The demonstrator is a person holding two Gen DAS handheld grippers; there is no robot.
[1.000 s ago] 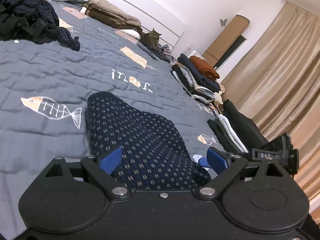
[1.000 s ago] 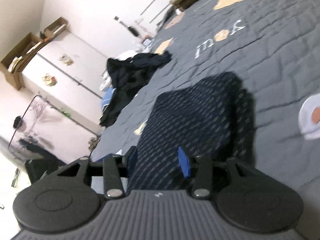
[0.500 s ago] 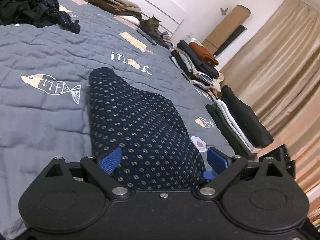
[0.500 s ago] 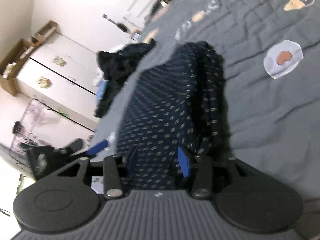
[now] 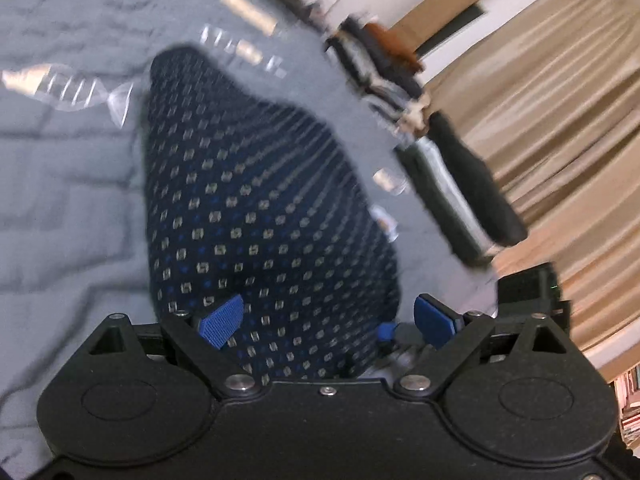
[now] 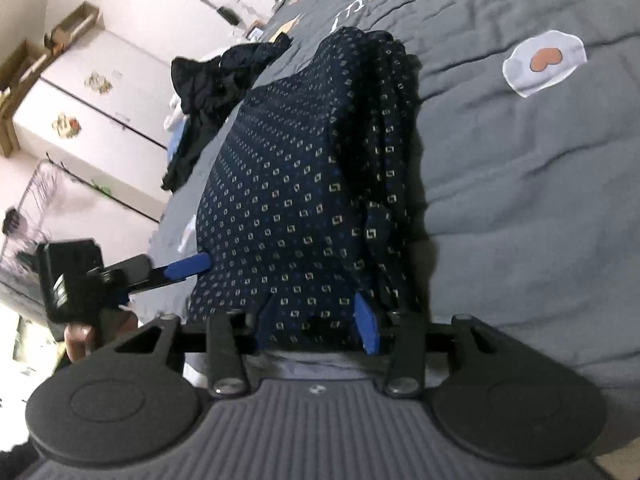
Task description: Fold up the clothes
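A folded navy garment with a small pale square print (image 6: pixel 304 184) is lying on the grey quilted bedspread with fish motifs (image 6: pixel 540 208). The left gripper (image 5: pixel 328 318) is standing with its blue pads spread wide at the near edge of the garment, which is lying between them. The right gripper (image 6: pixel 316 326) is closing its blue pads on the near hem; whether they are pressing the cloth cannot be told. Stacks of folded dark clothes (image 5: pixel 460 184) are lying along the bed's far side.
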